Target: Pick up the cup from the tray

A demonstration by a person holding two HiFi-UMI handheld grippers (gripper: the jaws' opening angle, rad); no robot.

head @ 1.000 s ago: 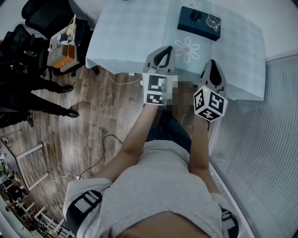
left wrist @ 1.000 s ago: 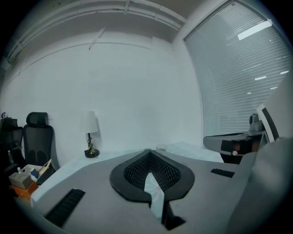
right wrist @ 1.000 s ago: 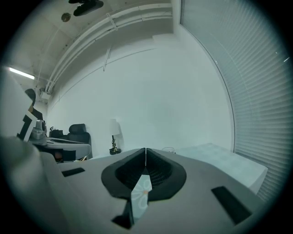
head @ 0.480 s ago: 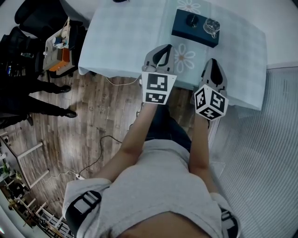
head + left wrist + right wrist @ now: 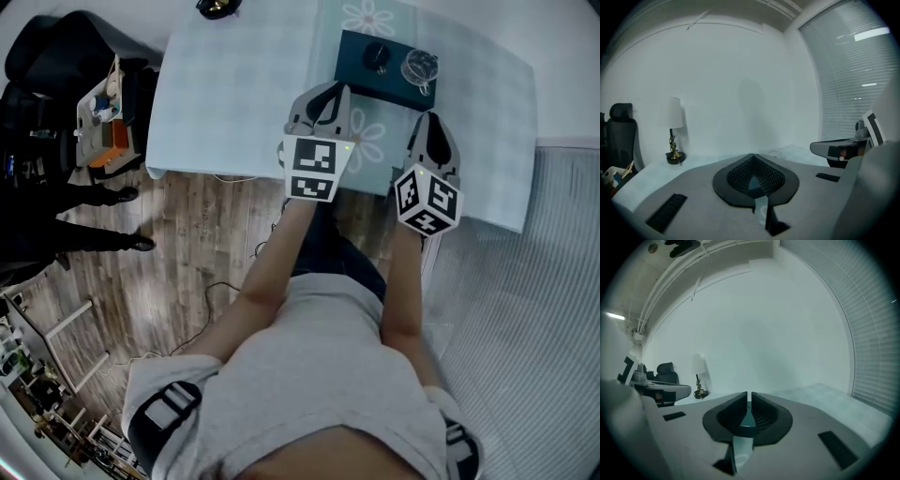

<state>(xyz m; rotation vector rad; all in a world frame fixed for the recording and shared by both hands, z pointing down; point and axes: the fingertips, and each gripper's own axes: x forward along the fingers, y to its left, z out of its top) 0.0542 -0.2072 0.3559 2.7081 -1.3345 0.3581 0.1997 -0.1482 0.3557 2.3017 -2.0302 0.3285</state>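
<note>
Basically nothing's done yet. The cup [image 5: 419,66] sits untouched on the tray [image 5: 361,73], toward its 3 o'clock end. The left gripper [image 5: 328,92] and right gripper [image 5: 430,124] both have their jaws closed on nothing, just short of the tray's 6 o'clock side. The whole job's left, I'd say: open up, reach in, grab, lift.

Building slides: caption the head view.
Left tool and right tool, both shut, hover near the tray bearing the cup.
</note>
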